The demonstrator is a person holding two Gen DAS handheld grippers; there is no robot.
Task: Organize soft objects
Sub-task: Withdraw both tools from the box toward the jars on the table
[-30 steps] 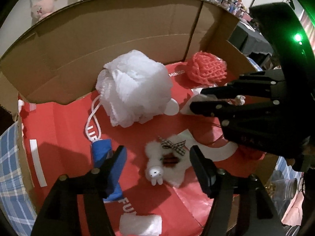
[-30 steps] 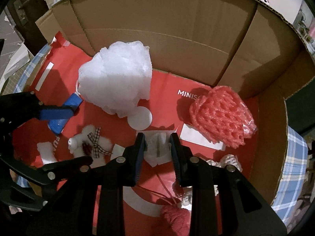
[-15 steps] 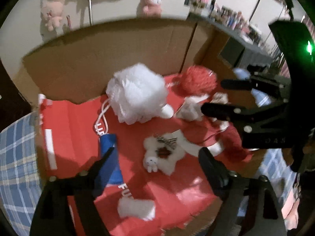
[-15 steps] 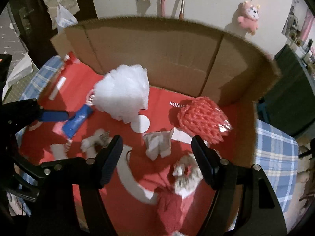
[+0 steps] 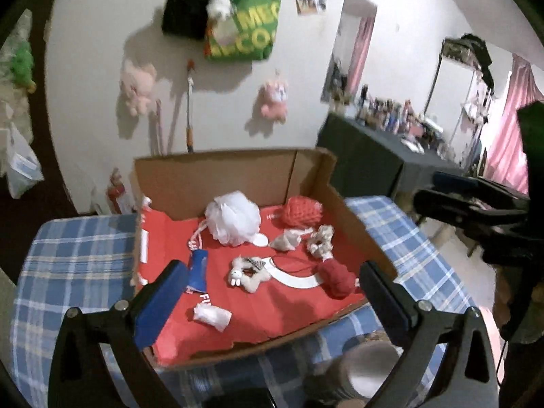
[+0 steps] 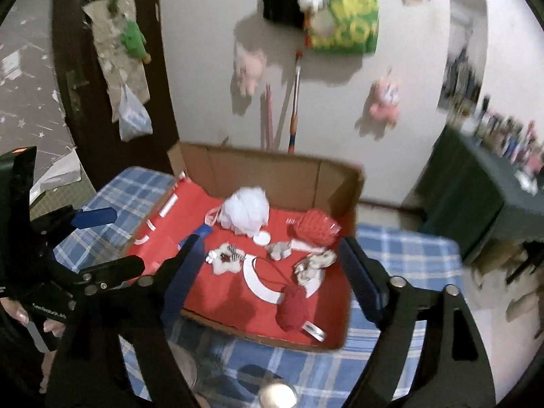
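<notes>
Soft objects [image 5: 234, 219] beyond both empty hand-held grippers [image 5: 272, 284]

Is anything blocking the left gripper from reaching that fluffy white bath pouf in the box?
Nothing visible does. The left hand-held gripper, its jaws opening and empty, hangs above the near edge of the cardboard box. The fluffy white mesh bath pouf lies uncovered near the back wall, with smaller soft items on the box floor between.

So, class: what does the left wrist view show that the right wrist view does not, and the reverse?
Left only: a white wad near the box's front edge, and pink curtains.
Right only: a dark door with a green toy, and fingers holding the left gripper.
Both: the box, white pouf, red mesh ball, red yarn and green bag.
</notes>
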